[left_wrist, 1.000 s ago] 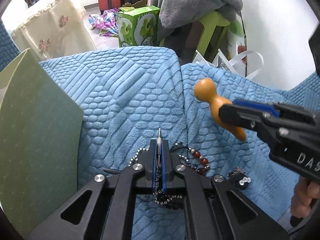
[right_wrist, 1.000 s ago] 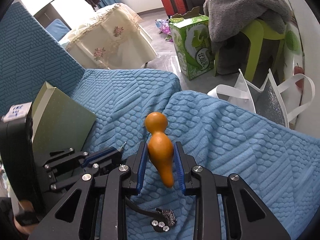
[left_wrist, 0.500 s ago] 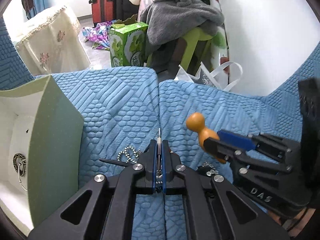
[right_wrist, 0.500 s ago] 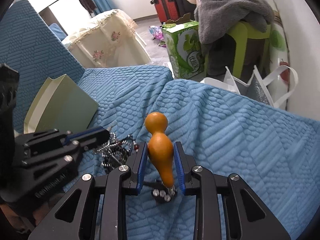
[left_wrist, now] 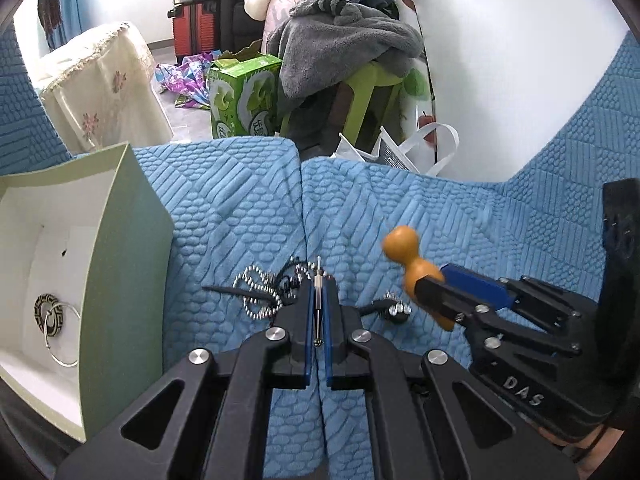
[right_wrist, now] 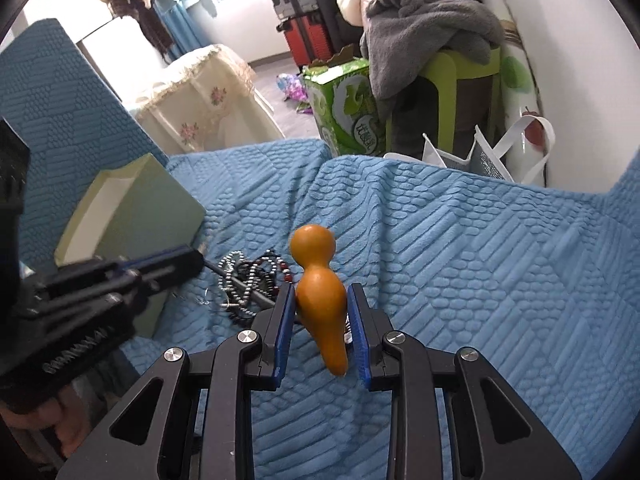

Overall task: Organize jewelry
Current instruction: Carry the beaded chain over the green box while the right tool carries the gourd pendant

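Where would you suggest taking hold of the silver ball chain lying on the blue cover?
Probably at the loop of the ball chain on its left, box-facing side, from above: that loop lies flat and clear, while its right end tangles with dark cords by the left tongs.

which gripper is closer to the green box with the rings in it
Left. The left gripper, shut on a thin metal pin, sits just right of the green box. The right gripper, holding the orange gourd, is farther right, beyond the tangled chains.
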`<state>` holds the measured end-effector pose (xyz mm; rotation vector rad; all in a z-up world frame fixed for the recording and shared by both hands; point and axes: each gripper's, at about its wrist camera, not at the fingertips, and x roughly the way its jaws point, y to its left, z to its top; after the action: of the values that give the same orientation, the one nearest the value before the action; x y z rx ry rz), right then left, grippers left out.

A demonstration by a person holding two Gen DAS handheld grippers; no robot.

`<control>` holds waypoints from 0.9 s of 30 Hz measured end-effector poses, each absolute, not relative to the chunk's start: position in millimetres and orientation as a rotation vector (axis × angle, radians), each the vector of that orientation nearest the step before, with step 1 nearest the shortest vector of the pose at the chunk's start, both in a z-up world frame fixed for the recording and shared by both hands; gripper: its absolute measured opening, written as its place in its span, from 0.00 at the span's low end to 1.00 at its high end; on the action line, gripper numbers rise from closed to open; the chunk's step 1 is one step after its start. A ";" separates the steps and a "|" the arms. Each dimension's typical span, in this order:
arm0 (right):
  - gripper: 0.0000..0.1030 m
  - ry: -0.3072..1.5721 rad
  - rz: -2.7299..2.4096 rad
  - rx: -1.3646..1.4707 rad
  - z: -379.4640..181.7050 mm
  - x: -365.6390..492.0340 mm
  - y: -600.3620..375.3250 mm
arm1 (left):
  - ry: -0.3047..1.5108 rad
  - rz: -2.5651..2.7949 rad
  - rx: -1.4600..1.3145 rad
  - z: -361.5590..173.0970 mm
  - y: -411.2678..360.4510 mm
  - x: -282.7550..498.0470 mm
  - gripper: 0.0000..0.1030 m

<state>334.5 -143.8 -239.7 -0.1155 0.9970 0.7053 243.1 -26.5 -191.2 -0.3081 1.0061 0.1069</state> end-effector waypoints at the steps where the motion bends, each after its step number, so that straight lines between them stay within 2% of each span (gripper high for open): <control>1: 0.24 0.995 0.699 -0.118 -239.3 331.7 -144.3 | 1.008 0.099 -0.311 -191.7 -27.2 239.6 0.03; 11: 0.24 1.058 0.624 -0.051 -242.7 299.6 -161.8 | 1.012 0.045 -0.321 -188.3 -27.8 209.7 0.03; 18: 0.24 1.005 0.578 -0.028 -208.3 286.7 -160.3 | 0.985 0.020 -0.325 -164.0 -19.0 195.6 0.03; 27: 0.24 0.927 0.573 -0.031 -148.7 276.5 -136.9 | 0.895 0.005 -0.326 -102.0 8.9 191.8 0.03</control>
<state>276.5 -136.9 -148.7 -0.0308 0.9269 0.5726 191.8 8.9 -102.0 -0.3264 0.8949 0.0050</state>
